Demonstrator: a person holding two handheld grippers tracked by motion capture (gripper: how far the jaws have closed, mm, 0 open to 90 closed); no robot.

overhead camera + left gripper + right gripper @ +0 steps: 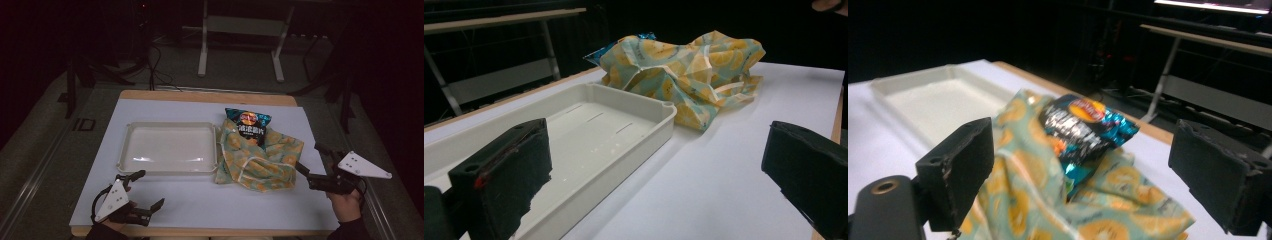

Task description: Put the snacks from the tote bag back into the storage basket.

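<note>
Bare white table [210,200] lies open along the near edge; tray [170,170] and bag [257,157] crowd the middle.

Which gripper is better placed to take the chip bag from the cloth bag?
Probably the right gripper. It is open, beside the cloth bag, and its jaws face the chip bag. The left gripper, also open, sits at the near edge, in front of the tray, farther from the chips.
</note>
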